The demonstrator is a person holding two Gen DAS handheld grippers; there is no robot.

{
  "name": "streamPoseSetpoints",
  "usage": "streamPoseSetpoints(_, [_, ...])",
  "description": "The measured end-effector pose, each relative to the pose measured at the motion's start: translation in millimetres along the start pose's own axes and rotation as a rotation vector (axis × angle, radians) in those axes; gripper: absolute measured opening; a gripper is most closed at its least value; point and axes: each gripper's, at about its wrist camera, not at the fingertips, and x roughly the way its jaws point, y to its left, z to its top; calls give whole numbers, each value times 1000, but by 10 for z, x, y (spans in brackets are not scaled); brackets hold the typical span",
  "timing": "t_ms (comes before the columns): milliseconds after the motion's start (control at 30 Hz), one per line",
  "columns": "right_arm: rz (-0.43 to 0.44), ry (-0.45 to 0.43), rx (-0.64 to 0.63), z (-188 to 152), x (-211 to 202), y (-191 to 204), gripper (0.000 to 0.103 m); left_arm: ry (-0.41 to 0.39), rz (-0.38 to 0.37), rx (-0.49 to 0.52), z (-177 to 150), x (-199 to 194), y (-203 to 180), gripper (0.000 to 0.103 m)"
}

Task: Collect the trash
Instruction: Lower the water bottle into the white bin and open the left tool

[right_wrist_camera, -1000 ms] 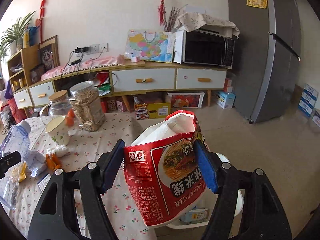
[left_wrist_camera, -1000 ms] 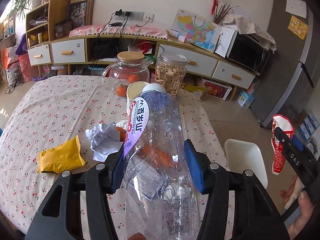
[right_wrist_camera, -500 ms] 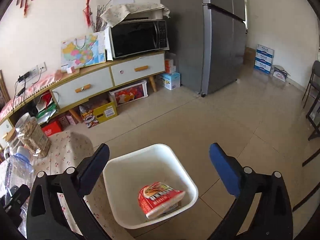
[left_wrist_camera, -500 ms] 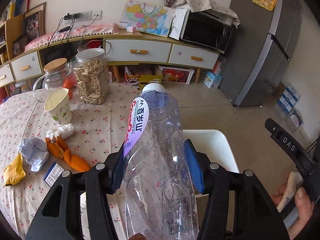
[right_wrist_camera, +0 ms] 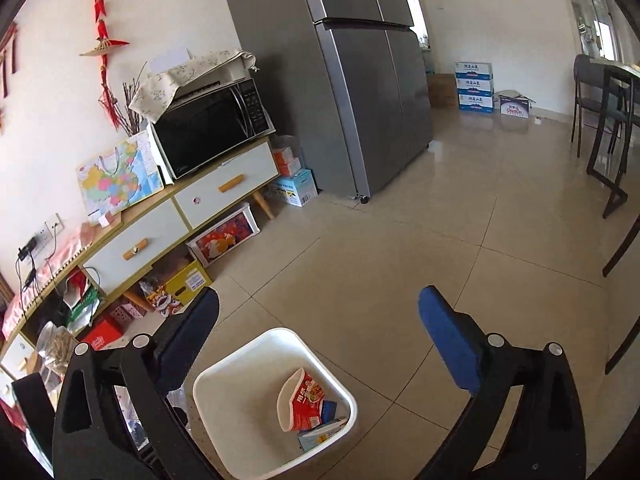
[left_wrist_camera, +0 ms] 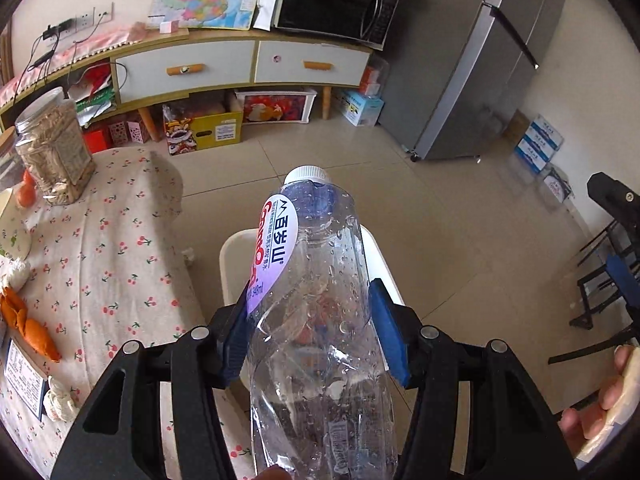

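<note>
Left wrist view, far left: table with cherry-print cloth (left_wrist_camera: 120,264). On it a jar of pale sticks (left_wrist_camera: 54,148), orange peel pieces (left_wrist_camera: 24,324), a small printed card (left_wrist_camera: 24,384) and a crumpled white scrap (left_wrist_camera: 60,402) near the table's front edge.

Centre: left gripper (left_wrist_camera: 310,344) clamps a clear plastic bottle (left_wrist_camera: 316,320). Both blue pads press the bottle's crumpled lower body, one on each side. White cap points away from the camera, tilted slightly left; the purple-and-white label faces the left pad. Droplets inside the plastic. The bottle's base runs out of the bottom of the frame. Behind and below the bottle, the white bin (left_wrist_camera: 232,264) stands on the tiled floor just beside the table edge; the bottle hides most of its opening.

Right edge of that view: part of the other tool, black with a blue pad, and fingers of the right hand (left_wrist_camera: 596,412) gripping its handle.

Right wrist view: right gripper (right_wrist_camera: 318,336) spread wide, nothing between the blue pads. Below it the same white bin (right_wrist_camera: 224,368), open. Inside lie a red noodle packet (right_wrist_camera: 302,400), tilted on edge, and a blue-and-white wrapper (right_wrist_camera: 320,434) beside it toward the near wall. Beyond: microwave (right_wrist_camera: 212,128) on the low cabinet, grey refrigerator (right_wrist_camera: 344,88).
</note>
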Motion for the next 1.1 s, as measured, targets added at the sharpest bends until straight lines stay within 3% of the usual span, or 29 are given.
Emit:
streamPoseSetpoints(67, [-1,1,27,22,2,-68,96,-3,16,29,17,41,-99,75])
streamPoseSetpoints(400, [12,1,-39,-53,-46,57,96,-24,131,68,-16,-114,-54,81])
streamPoseSetpoints(800, [51,12,-288,-461,-177,698,96,-135,307,31,-123,-637,558,85])
streamPoseSetpoints(1100, [90,-3,-443,-819,-320,1160,96,-180,379,-56,-245,-917,1086,86])
